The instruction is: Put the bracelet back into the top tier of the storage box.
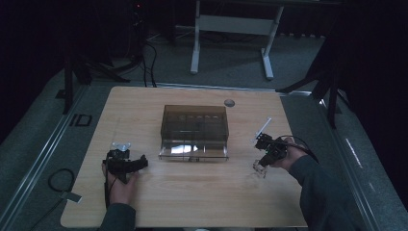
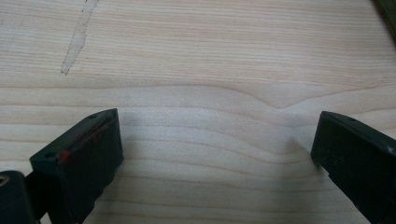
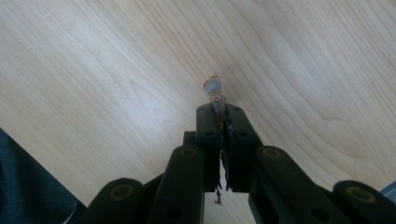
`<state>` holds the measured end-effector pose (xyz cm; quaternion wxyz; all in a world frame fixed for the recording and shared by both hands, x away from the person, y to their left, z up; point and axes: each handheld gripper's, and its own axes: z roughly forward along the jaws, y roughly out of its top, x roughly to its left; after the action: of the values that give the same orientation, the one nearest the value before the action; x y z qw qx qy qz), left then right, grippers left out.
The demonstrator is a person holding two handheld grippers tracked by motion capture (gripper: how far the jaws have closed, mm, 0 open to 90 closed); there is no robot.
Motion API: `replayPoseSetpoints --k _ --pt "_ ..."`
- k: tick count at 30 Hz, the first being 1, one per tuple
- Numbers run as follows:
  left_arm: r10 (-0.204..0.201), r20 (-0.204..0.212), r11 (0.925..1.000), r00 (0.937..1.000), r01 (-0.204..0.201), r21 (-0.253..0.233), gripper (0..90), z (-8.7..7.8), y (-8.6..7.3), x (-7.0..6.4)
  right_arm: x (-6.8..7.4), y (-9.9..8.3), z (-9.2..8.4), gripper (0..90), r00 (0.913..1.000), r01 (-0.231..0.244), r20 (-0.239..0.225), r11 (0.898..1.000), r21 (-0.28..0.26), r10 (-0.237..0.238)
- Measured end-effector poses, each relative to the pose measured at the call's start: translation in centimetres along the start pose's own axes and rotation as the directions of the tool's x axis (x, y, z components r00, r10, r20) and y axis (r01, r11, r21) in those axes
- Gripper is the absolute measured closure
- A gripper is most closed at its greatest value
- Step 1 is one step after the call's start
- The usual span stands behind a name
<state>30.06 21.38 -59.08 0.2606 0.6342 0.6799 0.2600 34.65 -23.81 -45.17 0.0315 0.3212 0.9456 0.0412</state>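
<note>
High view, nearest edge first: two dark-sleeved forearms come up from the bottom onto the pale wood-grain surface (image 1: 192,192), each hand holding black tongs. The left tongs (image 1: 137,163) lie low over the wood at the left, their jaws spread wide; in the left gripper view the left tongs (image 2: 215,140) stand far apart with bare wood between them and nothing held. The right tongs (image 1: 262,163) sit at the right side of the surface, tipped downward, with something clear and faint on the wood just under them that is too dim to make out. In the right gripper view the right tongs (image 3: 222,116) are pressed together on a small thin clear item with an orange-tinted tip (image 3: 214,88), which sticks out past the jaw ends just above the wood. Between the two hands and farther back, the smoky translucent brown plastic box with a clear base (image 1: 194,132) rests at the middle of the surface, well apart from both tongs. Beyond it, near the far edge, lies a small round grey disc (image 1: 229,102). Past the surface, a grey carpeted floor (image 1: 231,62) carries the white metal legs of another table (image 1: 195,43).
</note>
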Motion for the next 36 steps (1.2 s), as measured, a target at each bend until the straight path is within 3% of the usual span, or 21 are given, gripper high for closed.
replayPoseSetpoints --k 36 --pt "-0.001 0.0 1.0 1.0 0.001 0.0 2.1 0.0 0.0 0.0 1.1 2.5 -3.4 85.8 0.9977 0.063 0.027 0.997 -0.036 -0.062"
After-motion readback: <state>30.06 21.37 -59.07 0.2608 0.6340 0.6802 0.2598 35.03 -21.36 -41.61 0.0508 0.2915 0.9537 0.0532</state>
